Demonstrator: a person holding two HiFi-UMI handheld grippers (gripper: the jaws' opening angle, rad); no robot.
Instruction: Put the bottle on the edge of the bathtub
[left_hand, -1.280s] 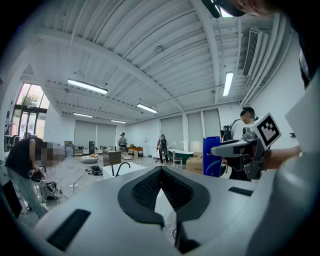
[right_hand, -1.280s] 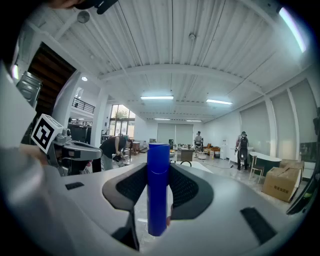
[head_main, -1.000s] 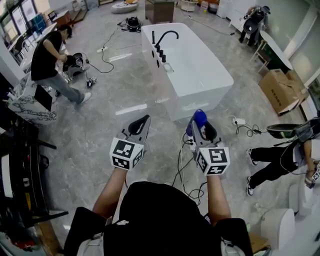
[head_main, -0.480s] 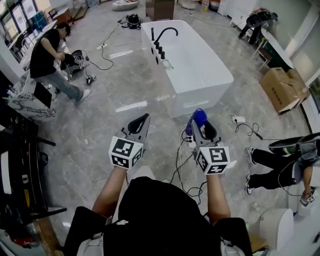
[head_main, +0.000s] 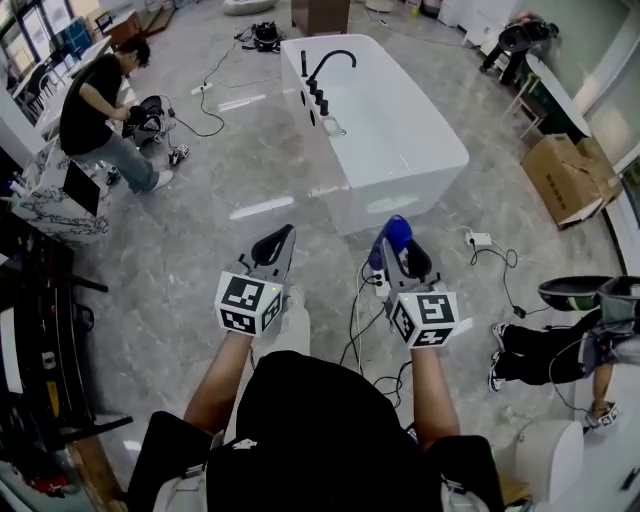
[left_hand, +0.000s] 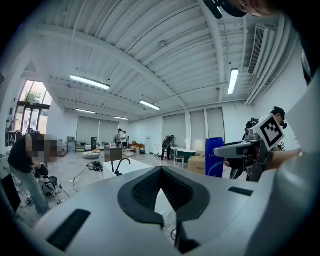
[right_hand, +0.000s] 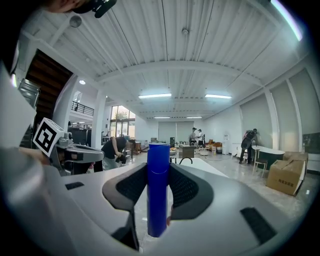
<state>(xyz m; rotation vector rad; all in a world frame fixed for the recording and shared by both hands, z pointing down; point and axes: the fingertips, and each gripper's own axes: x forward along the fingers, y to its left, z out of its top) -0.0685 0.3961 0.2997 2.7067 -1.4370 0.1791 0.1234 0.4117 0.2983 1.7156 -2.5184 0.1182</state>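
Blue bottle (right_hand: 158, 190), one, in right gripper (right_hand: 158, 167).

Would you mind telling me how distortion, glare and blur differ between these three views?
Head view: sharp, evenly lit, pale glare streaks on the floor near the bathtub. Left gripper view: heavy fisheye bending, dark corners, a mosaic patch at left. Right gripper view: same fisheye, bottle crisp, lamp flare upper right.

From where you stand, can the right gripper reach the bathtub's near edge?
Probably not yet: the right gripper holds the bottle short of the bathtub, bare floor between; nothing blocks.
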